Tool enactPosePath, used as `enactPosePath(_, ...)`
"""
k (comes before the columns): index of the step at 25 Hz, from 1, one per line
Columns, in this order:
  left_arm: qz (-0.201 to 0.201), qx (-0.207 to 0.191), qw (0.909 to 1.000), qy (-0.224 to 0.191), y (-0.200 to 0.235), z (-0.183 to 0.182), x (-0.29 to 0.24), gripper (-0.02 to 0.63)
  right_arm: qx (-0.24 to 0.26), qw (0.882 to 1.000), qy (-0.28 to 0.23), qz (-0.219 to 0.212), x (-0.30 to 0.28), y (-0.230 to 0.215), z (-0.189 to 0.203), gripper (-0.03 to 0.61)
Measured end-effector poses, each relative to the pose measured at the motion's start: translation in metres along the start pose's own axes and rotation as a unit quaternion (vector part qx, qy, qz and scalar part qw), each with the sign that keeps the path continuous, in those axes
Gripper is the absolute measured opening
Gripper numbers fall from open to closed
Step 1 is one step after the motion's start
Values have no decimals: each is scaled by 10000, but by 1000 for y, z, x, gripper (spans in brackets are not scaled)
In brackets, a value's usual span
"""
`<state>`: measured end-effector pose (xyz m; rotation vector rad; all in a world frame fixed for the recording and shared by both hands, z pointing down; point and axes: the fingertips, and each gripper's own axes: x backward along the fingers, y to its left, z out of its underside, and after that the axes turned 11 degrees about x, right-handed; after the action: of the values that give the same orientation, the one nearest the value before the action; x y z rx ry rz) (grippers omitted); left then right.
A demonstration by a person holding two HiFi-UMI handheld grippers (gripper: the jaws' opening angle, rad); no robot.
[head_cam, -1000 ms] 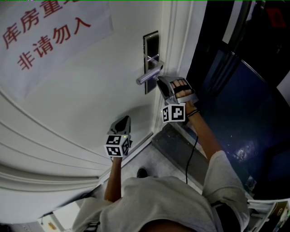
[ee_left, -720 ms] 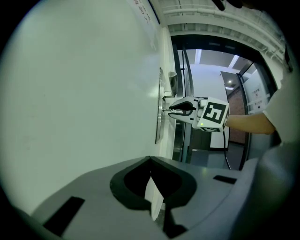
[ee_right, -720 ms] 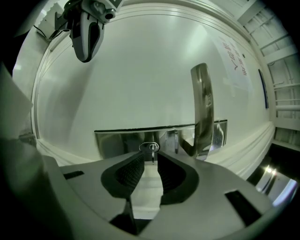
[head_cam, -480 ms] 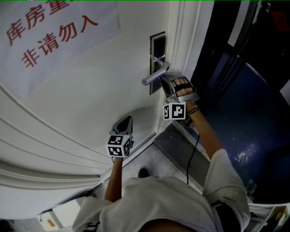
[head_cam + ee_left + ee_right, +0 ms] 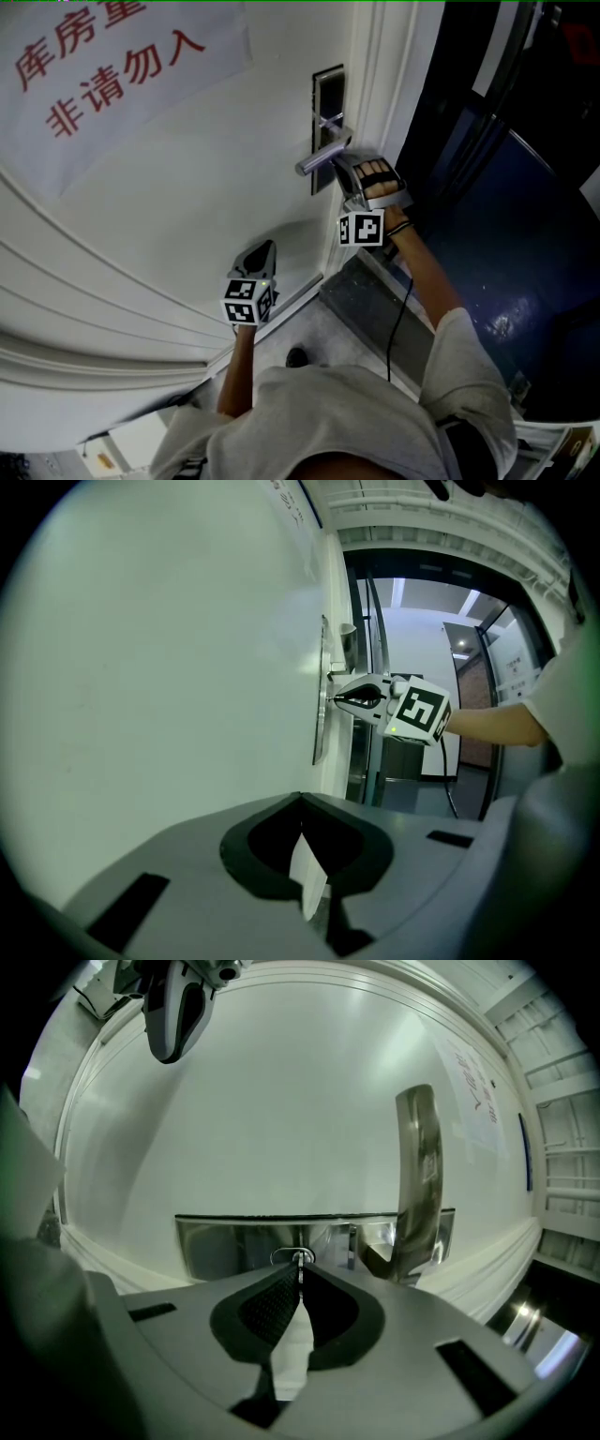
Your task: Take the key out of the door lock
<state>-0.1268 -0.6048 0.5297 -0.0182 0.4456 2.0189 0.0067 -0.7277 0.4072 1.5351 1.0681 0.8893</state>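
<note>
My left tongs (image 5: 300,800) are closed with nothing between them, and they hang near the white door (image 5: 187,197). My right tongs (image 5: 300,1277) are pinched together on the small key (image 5: 297,1258), which sits in the metal lock plate (image 5: 230,1241), beside the handle (image 5: 418,1166).

The lock plate (image 5: 234,1241) is polished metal, mirror-bright. The handle (image 5: 418,1176) beside it has the same glossy metal finish, and the key (image 5: 300,1258) in the plate looks metallic, though it shows small. Around the plate, the door (image 5: 187,206) is smooth, satin white paint. The right gripper (image 5: 300,1271) is matt grey plastic, rough and cross-hatched on its inner faces.
</note>
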Motion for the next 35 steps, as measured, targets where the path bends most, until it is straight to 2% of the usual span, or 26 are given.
enactPosePath(29,5,-7,10000,-53,-3,-3,8,18,-151,9999,-26,-48,3,0,2,29)
enactPosePath(33,0,-1,10000,-82,-3,-4,9,18,120,9999,-6,-28,5,0,2,29)
enactPosePath(35,19,-13,10000,-94,-5,-5,9,18,53,10000,-27,-29,8,0,4,29)
